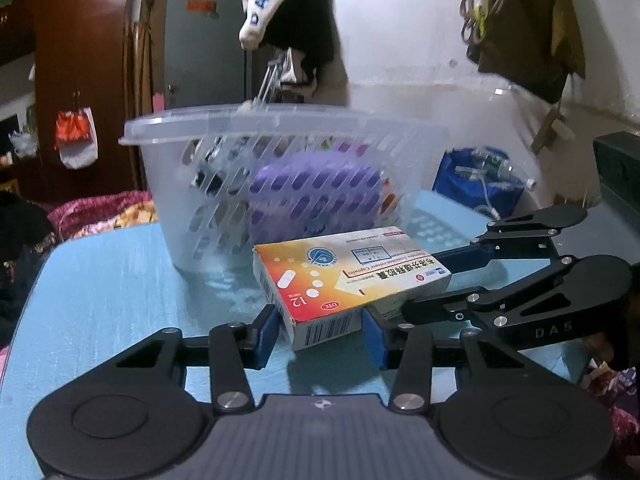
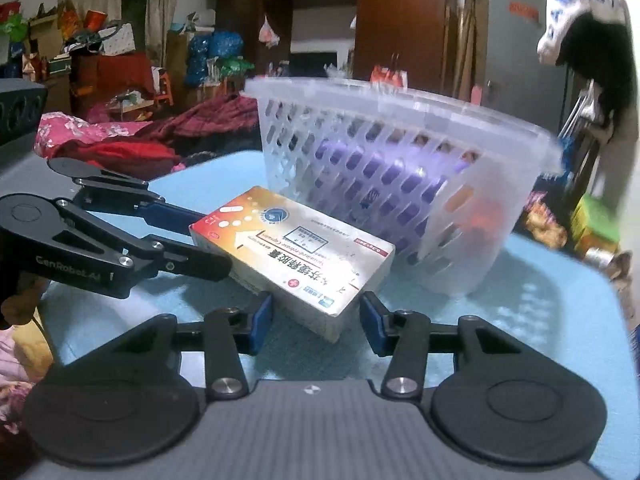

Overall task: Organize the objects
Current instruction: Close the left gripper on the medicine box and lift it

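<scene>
Medicine box (image 1: 344, 280) lies flat on the blue table (image 1: 100, 280), just in front of the basket (image 1: 280, 128). Both grippers — left (image 1: 320, 332), right (image 2: 316, 320) — bracket opposite ends, spread, not clamped. Better to close one squarely across the short sides before lifting.

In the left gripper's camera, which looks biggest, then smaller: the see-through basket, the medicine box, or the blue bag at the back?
1. Basket, the biggest.
2. Medicine box.
3. Blue bag, though it sits farther back and partly hidden, so it could really match the box.
</scene>
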The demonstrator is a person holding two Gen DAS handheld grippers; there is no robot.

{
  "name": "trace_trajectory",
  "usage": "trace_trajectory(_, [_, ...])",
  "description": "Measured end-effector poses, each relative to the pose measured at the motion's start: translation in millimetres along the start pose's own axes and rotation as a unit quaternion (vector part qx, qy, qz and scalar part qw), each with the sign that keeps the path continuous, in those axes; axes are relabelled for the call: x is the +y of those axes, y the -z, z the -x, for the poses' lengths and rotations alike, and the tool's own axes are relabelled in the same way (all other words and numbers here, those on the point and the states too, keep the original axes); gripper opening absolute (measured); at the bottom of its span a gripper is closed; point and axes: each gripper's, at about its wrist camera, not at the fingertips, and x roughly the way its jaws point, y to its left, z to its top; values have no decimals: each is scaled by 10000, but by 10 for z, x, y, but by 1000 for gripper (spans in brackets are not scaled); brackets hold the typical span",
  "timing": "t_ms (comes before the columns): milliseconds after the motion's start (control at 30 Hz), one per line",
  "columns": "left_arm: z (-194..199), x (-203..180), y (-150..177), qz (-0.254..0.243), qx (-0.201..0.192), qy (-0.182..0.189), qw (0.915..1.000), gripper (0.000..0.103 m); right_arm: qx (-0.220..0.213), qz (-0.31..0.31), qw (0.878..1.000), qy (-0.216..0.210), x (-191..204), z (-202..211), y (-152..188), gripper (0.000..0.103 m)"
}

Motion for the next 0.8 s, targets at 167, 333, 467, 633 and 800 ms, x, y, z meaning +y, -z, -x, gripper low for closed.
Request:
trace_trajectory(167, [175, -87, 56, 100, -477, 50, 9988, 49, -330, 90, 9994, 64, 36, 194, -6, 49])
trace_trajectory(333, [326, -216, 80, -30, -780, 14, 9969, 48, -612, 128, 9980, 134, 67, 338, 12, 48])
trace_trajectory(467, [449, -294, 16, -115, -962, 20, 9953, 47, -834, 215, 9960, 227, 71, 472, -62, 47])
trace_trajectory(633, [646, -362, -305, -256, -1279, 66, 9914, 46, -1322, 364, 9897, 414, 1, 747, -352, 46])
trace_trajectory(800, [784, -491, -823, -566, -1665, -80, 9844, 45, -1827, 590, 9783, 776, -114, 932, -753, 45])
